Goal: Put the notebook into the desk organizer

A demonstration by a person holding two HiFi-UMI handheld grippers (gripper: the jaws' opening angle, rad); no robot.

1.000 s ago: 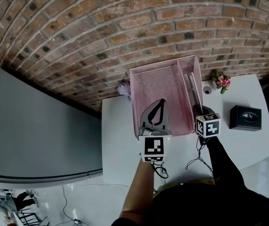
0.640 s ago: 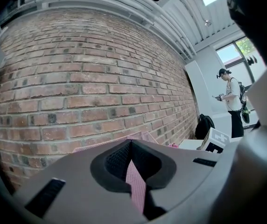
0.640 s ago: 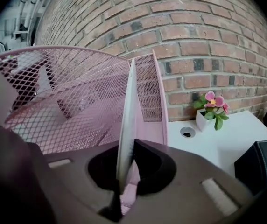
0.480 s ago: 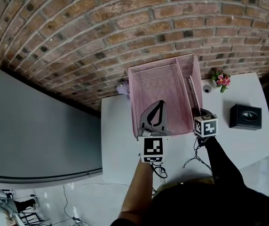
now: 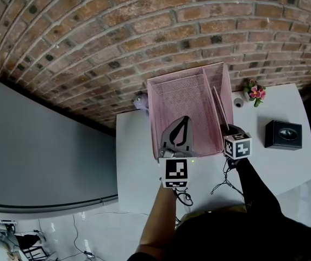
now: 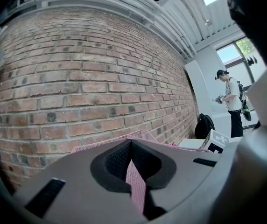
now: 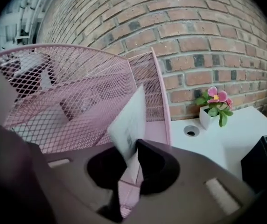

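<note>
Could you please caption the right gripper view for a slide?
Right hand-held gripper clamps notebook at the pink desk organizer.

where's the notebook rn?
Right gripper view: the notebook stands on edge, clamped in the right gripper, at the narrow right-hand compartment of the pink organizer, left of the potted flower.

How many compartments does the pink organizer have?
2. A wide compartment on the left, whose front wall the left gripper clamps, and a narrow compartment on the right, where the right gripper holds the notebook.
</note>
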